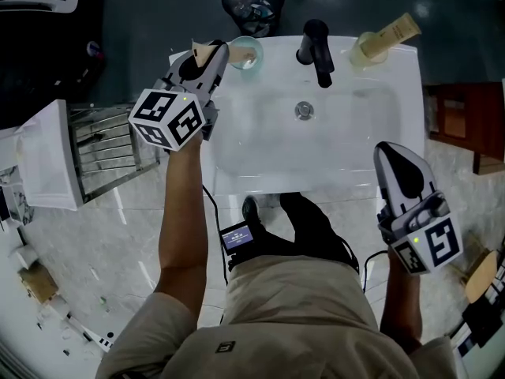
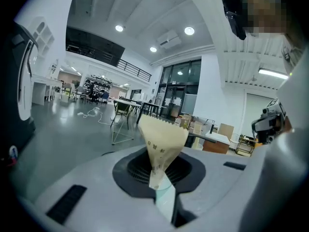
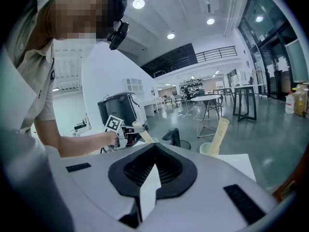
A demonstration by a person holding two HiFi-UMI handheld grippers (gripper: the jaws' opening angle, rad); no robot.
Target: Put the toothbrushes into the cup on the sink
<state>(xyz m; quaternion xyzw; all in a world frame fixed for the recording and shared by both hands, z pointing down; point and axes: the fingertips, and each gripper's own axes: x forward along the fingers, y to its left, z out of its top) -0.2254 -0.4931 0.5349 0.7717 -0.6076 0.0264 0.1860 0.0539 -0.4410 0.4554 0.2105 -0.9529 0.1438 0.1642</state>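
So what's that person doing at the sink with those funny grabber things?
A person stands at a white sink with a tool in each hand. The left tool is shut on a wrapped toothbrush in beige paper, held beside the clear cup at the sink's back left, not in it yet. The right tool is shut on nothing, near the sink's front right corner. What looks like another wrapped one leans in a second cup at the back right.

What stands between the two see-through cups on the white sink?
A black faucet stands between the left cup and the right cup; see the head view.
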